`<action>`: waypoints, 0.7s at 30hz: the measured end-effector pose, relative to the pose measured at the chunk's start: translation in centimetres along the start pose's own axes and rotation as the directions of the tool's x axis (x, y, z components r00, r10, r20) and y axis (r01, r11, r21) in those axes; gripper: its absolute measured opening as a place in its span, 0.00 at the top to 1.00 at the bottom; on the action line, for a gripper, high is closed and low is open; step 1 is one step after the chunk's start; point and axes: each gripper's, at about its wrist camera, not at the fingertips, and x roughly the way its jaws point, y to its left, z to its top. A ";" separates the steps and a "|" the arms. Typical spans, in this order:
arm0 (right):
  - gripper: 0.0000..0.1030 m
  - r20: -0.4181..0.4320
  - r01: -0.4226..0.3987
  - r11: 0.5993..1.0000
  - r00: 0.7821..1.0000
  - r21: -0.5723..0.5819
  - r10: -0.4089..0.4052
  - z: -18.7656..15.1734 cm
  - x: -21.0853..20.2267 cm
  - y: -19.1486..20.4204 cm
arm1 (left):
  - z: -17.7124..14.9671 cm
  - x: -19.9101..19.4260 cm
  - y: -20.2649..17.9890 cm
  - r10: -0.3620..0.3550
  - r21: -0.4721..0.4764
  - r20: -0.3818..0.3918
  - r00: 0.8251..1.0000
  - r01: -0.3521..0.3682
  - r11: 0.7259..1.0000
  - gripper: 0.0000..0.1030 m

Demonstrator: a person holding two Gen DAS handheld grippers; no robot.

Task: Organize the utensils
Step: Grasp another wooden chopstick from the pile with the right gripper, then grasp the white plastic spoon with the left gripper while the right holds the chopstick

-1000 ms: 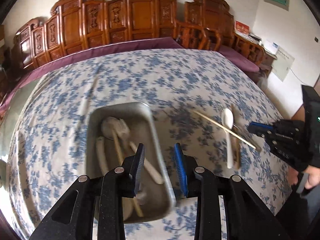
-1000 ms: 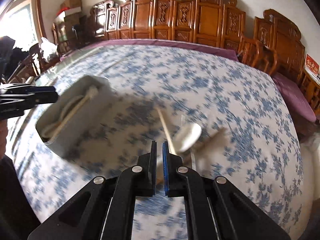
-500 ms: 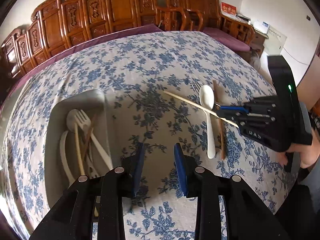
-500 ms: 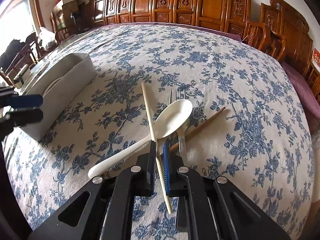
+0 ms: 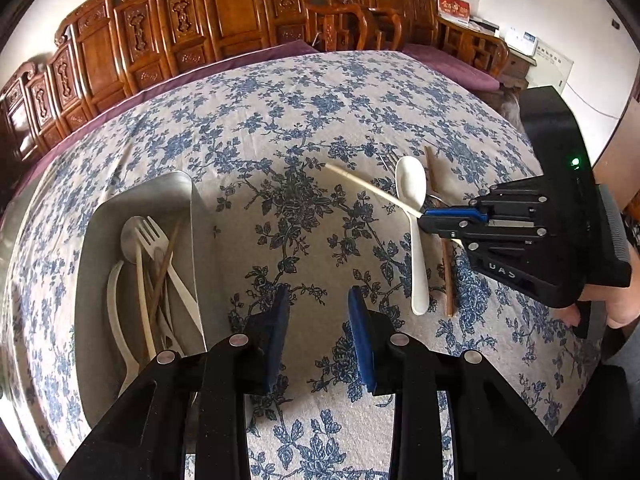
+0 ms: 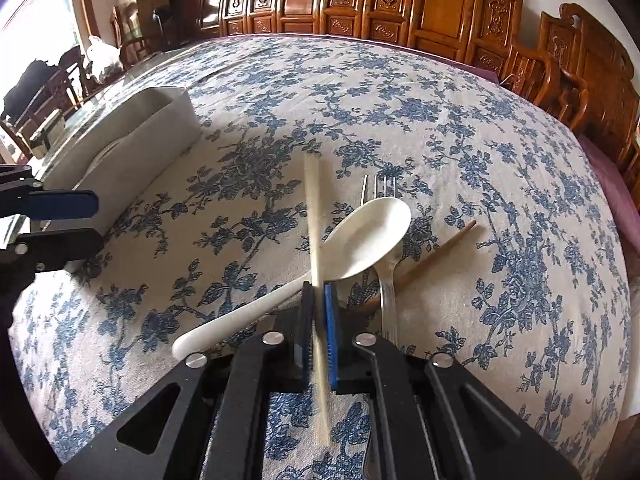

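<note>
My right gripper [image 6: 319,292] is shut on a pale chopstick [image 6: 312,208], which also shows in the left wrist view [image 5: 368,188]. The chopstick crosses over a white spoon [image 6: 360,240] [image 5: 412,216]. Under the spoon lie a metal fork [image 6: 386,248] and a brown chopstick [image 6: 436,254] [image 5: 440,240]. A metal tray [image 5: 140,200] [image 6: 132,152] on the left holds several utensils, among them a white fork [image 5: 160,248]. My left gripper [image 5: 318,304] is open and empty over the cloth beside the tray's right wall.
The round table [image 5: 320,112] has a blue floral cloth. Carved wooden chairs [image 5: 224,12] ring its far side. A hand [image 5: 616,308] holds the right gripper at the table's right edge.
The right gripper has come down over the utensil pile and its jaws now hold the pale chopstick. The left gripper has moved right, off the tray, staying open.
</note>
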 end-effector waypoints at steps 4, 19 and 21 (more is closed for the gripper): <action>0.94 0.040 -0.028 0.999 0.999 0.028 0.027 0.3 -1.3 -0.5 | 0.3 0.2 -0.4 0.010 0.007 -0.007 1.000 -0.010 1.000 0.72; 0.94 0.124 0.058 0.983 0.989 0.173 -0.080 -1.1 -4.5 -5.7 | 4.1 5.0 -5.6 -0.074 0.028 -0.052 0.996 0.076 0.997 0.72; 0.94 0.124 0.056 0.981 0.989 0.188 -0.080 -1.4 -4.5 -6.2 | 4.3 5.8 -6.2 -0.078 0.031 -0.065 0.995 0.081 0.996 0.72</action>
